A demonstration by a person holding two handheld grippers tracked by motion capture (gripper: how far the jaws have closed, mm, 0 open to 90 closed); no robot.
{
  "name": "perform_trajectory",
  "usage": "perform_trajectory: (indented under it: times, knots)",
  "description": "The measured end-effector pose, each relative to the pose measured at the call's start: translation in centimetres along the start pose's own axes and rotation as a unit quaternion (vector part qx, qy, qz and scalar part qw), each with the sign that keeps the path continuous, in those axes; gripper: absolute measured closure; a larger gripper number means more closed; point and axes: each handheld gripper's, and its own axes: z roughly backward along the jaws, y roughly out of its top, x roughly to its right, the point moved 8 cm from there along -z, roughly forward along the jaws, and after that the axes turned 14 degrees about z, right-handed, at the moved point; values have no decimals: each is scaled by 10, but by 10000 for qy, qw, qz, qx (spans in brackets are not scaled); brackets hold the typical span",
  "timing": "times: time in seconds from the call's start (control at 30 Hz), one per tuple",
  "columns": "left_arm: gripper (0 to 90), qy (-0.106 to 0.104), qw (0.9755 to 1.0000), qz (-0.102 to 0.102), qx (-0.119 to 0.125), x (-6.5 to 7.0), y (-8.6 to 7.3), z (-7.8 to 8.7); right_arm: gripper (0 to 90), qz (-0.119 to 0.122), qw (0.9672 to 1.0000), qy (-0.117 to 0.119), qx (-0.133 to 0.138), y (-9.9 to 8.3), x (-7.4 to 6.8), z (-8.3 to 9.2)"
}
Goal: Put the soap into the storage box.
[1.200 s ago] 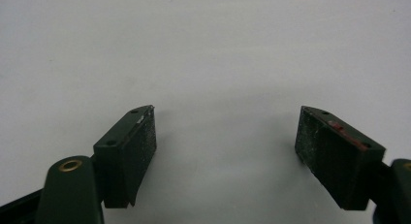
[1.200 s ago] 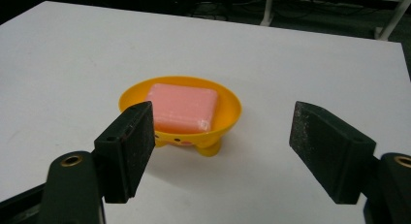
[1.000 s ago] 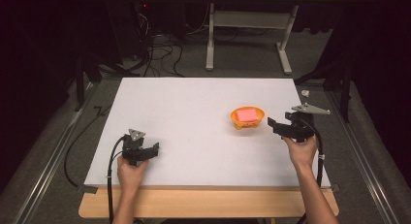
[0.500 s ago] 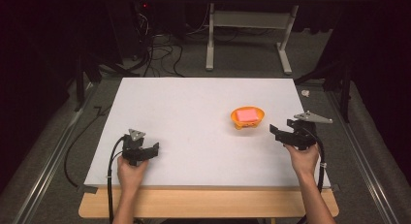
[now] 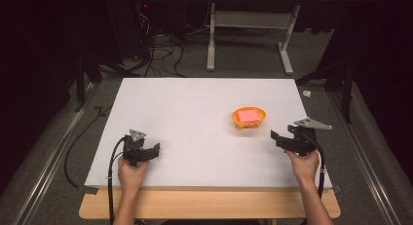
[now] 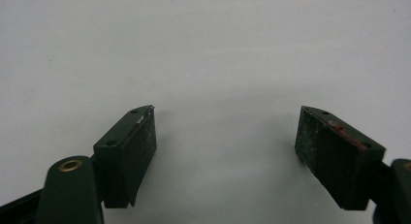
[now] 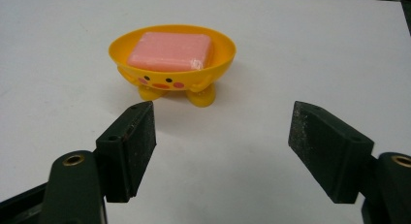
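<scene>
Face printed on soap dish [image 7: 172, 59] in right gripper view, seemingly blurred from above

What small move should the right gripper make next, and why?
Probably ease forward toward the yellow soap dish. The right gripper stands open and empty on the white table, with the dish and its pink soap bar just ahead and apart from it, slightly off to one side.

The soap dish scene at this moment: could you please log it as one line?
soap dish: upright on table, pink soap inside | right gripper: open, empty, facing dish, apart | left gripper: open, empty
</scene>
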Motion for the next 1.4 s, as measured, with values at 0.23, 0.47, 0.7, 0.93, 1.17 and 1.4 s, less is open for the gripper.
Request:
perform_trajectory:
  times: [0.23, 0.47, 0.7, 0.93, 1.17, 1.4]
  knots:
    - [229, -1, 10000, 0, 8, 0, 0, 0, 262, -5, 10000, 19, -30, -6, -2, -2]
    - [229, -1, 10000, 1, 8, 0, 0, 0, 266, -2, 10000, 25, -87, -15, -3, -8]
    - [229, 0, 10000, -1, 7, 0, 0, 0, 270, -67, 9998, 36, -187, -23, -5, -12]
    - [229, 1, 10000, -2, 6, 0, 0, 0, 282, -32, 9995, 66, -316, -32, -7, -17]
    - [229, 0, 10000, 2, 7, 0, 0, 0, 286, 6, 9991, 32, -429, -40, -8, -23]
    - [229, 2, 10000, -5, -4, 0, 0, 0, 289, 57, 9983, -12, -574, -48, -10, -28]
